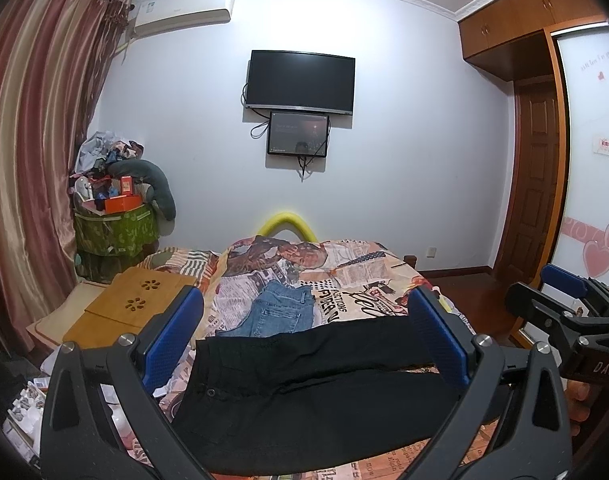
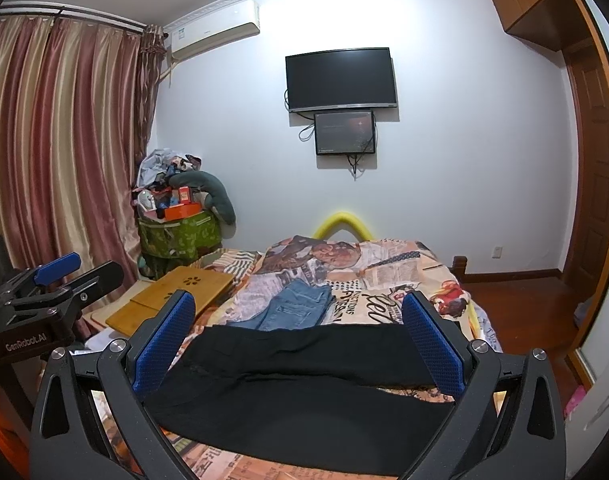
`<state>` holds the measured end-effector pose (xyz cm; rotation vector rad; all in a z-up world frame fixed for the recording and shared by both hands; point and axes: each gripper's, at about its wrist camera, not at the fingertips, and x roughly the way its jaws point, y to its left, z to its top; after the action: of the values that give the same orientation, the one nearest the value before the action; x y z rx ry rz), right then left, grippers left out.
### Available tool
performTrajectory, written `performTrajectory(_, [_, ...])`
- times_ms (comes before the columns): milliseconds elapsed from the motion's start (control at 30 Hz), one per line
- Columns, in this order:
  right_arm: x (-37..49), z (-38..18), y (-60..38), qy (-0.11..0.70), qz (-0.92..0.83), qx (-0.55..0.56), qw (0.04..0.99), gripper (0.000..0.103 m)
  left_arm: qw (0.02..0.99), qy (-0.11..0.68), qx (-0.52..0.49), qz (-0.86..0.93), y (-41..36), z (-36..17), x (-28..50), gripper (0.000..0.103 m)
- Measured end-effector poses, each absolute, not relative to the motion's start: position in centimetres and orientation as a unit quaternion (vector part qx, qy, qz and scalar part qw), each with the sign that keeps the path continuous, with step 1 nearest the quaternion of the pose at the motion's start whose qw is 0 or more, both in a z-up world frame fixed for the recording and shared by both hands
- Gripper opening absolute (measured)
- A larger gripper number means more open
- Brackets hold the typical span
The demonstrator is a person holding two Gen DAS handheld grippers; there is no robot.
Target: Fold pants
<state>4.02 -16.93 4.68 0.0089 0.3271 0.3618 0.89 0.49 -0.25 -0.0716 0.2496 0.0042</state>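
Left wrist view: your left gripper (image 1: 304,336) has its blue-padded fingers (image 1: 172,340) spread wide apart, nothing clamped between them. Right wrist view: your right gripper (image 2: 298,336) is likewise spread wide, blue pads (image 2: 432,344) holding nothing. Each gripper shows at the side of the other's view, left gripper (image 2: 56,280) at the left edge, right gripper (image 1: 564,300) at the right edge; both hover above the near edge of the bed.

Black fabric pants (image 1: 316,384) lie flat across the near edge of the bed, waistband with button toward the left, legs running to the right (image 2: 304,384). Whether the pads touch the cloth: cannot tell.

Just beyond the black pants, a folded pair of blue denim jeans (image 1: 282,312) rests mid-bed on the newspaper-print bedspread (image 1: 364,280). A light wooden lap tray (image 1: 132,308) sits at the bed's left edge. A black wall-mounted television (image 1: 300,80) hangs on the far wall.
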Motion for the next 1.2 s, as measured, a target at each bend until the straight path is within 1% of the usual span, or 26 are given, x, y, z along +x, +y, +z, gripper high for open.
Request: performTrajectory(1200, [4.25,5.06,-17.08,0.159,0.179,0.008,0.971,0.103,0.992,0.120,-0.026,0.003,-0.55,-0.25,0.64,0.103])
